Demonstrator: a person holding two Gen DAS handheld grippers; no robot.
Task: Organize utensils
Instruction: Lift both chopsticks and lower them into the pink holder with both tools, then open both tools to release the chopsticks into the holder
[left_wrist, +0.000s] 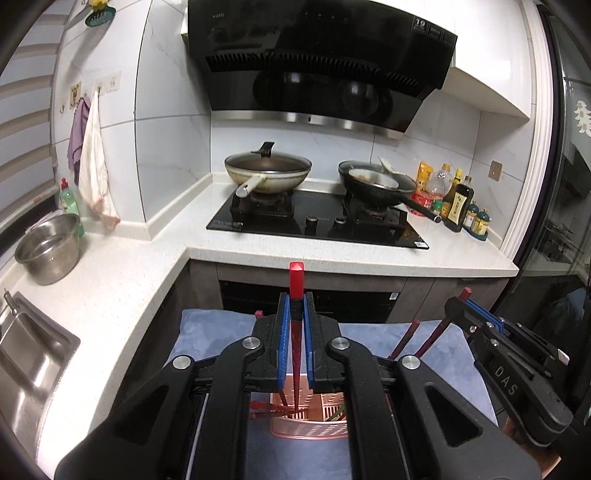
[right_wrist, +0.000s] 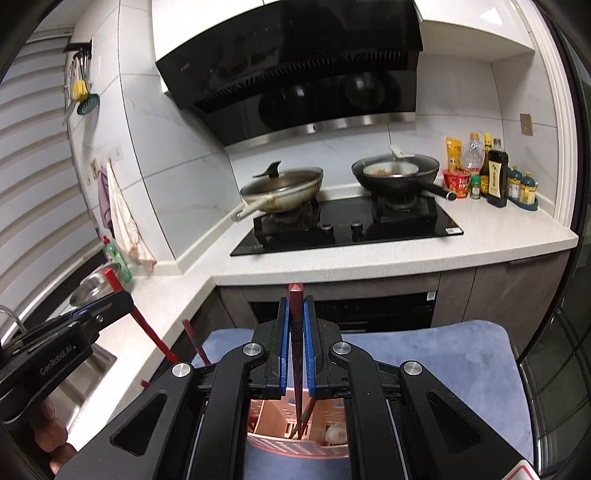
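Each tool holds one chopstick upright over the pink basket.

The left tool (left_wrist: 296, 314) is closed on a bright red chopstick (left_wrist: 296, 280), and the right tool (right_wrist: 296, 317) is closed on a dark red chopstick (right_wrist: 295, 295). Both sticks point down into the pink basket (left_wrist: 310, 430), which sits on a blue mat (left_wrist: 207, 332) on the near side, in front of the counter (left_wrist: 332, 254). The sticks look light, thin, stiff and smooth, so they may slip or tip. Holding near the thick top end, as now, seems best.
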